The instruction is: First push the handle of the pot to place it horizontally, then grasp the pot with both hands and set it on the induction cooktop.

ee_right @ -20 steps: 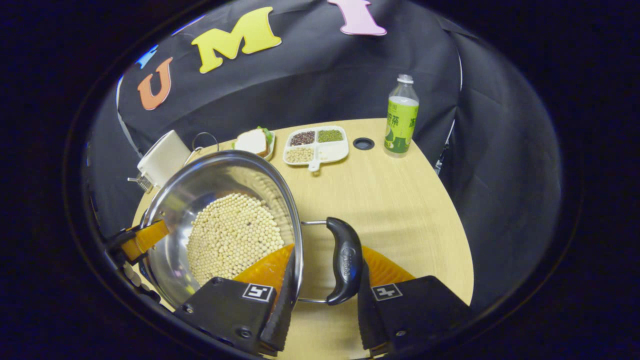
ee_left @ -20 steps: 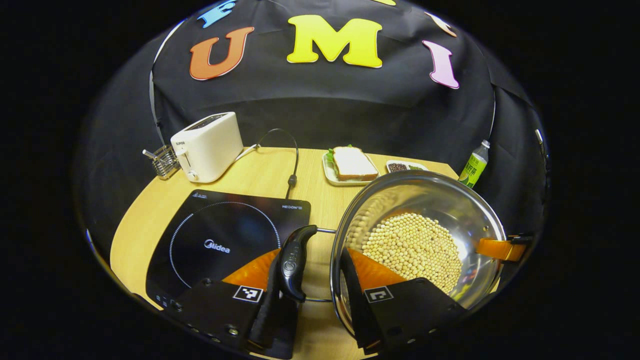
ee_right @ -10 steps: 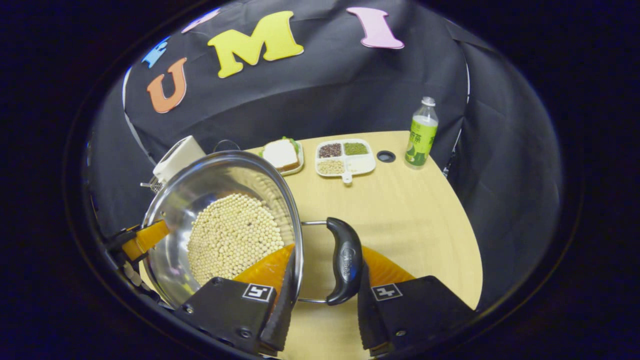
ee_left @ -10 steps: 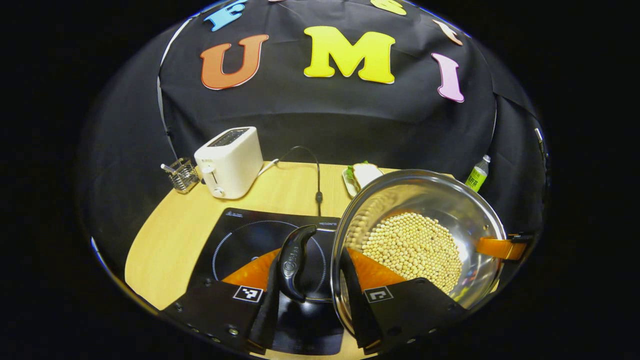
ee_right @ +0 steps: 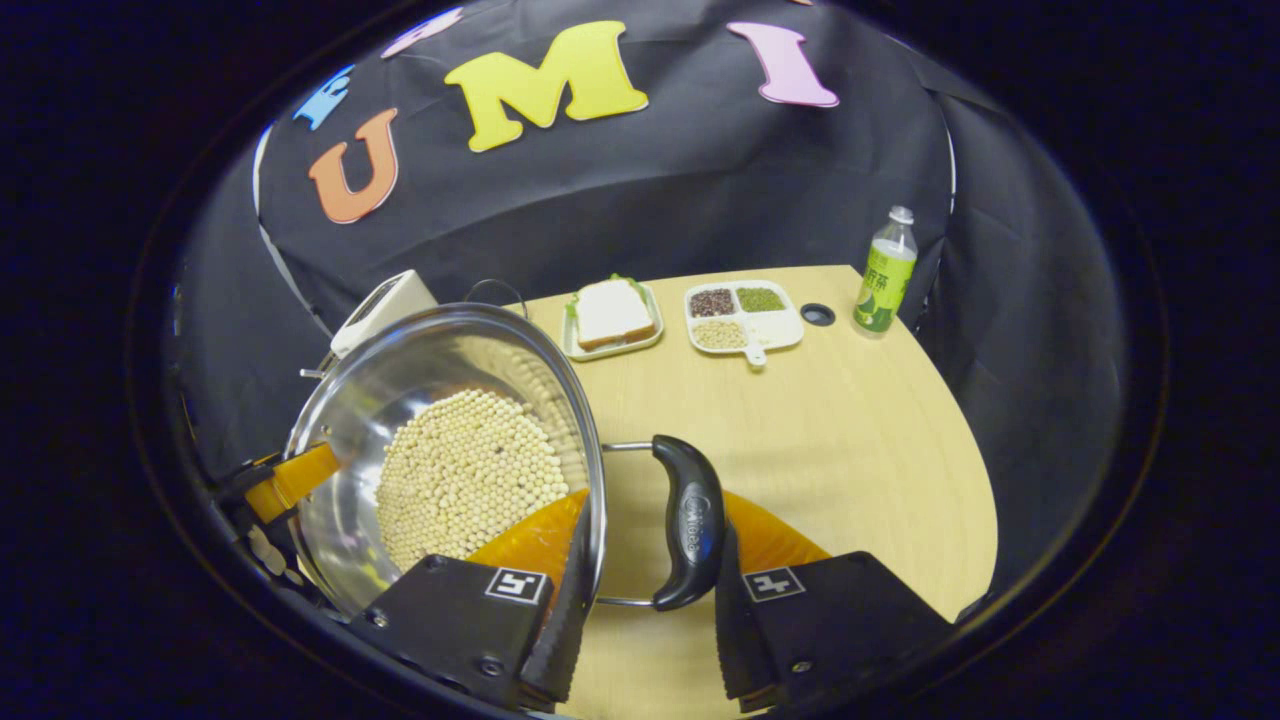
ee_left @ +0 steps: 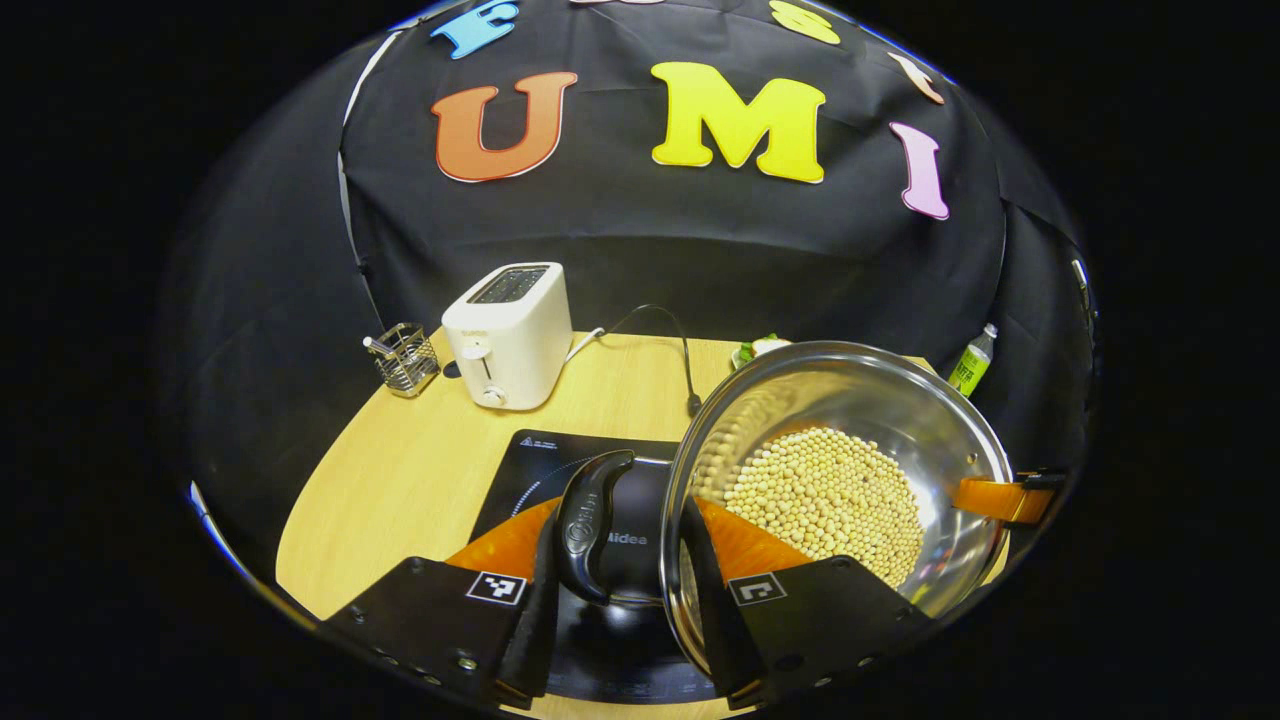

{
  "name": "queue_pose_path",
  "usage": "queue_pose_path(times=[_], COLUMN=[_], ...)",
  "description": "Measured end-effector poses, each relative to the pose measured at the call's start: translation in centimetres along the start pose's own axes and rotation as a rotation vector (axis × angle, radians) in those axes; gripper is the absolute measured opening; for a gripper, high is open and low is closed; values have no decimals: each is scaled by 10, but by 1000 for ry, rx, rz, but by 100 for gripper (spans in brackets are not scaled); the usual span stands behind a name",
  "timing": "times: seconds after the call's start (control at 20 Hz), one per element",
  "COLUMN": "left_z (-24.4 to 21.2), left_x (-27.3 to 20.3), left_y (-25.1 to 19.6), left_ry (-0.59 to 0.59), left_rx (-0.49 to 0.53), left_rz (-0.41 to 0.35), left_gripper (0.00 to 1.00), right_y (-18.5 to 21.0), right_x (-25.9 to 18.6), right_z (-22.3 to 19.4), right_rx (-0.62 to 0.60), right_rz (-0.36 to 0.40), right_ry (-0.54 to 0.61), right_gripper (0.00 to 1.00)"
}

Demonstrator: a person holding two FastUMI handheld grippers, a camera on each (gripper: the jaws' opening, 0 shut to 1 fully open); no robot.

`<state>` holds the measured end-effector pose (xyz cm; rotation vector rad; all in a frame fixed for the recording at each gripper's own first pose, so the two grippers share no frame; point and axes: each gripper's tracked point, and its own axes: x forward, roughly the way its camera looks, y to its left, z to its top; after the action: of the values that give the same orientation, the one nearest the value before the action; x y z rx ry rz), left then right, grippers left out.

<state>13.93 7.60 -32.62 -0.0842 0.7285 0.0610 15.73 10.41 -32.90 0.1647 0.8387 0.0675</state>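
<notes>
- Carrying the pot with both grippers, I judge the handle-levelling step done and the lift under way; lowering it onto the induction cooktop is what remains
- At the bottom centre of the left gripper view, my left gripper straddles the pot's left handle and rim: one finger lies outside the black grip, the other inside the steel wall, and I cannot tell whether both press
- At the bottom centre of the right gripper view, my right gripper sits the same way on the right handle, one finger inside the rim, one beyond the grip; closure there is equally unclear
- The pot, holding pale beans, fills lower right of the left gripper view, its left edge seemingly overhanging the cooktop's right part
- Farther up that frame stand a toaster and a wire basket
- In the right gripper view's upper middle sit a sandwich plate, a divided dish and a bottle
</notes>
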Motion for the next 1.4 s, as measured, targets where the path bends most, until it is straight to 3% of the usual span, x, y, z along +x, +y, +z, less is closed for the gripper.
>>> queue_pose_path(times=[0.75, 1.4], left_z=[-12, -25], left_x=[30, 72], left_y=[100, 132], left_ry=[37, 66], left_rx=[2, 16], left_rz=[24, 17], left_gripper=[59, 59], right_y=[97, 125], right_x=[43, 84], right_z=[-24, -39], right_rx=[-4, 7], right_rz=[3, -17], right_ry=[37, 63], right_gripper=[55, 55])
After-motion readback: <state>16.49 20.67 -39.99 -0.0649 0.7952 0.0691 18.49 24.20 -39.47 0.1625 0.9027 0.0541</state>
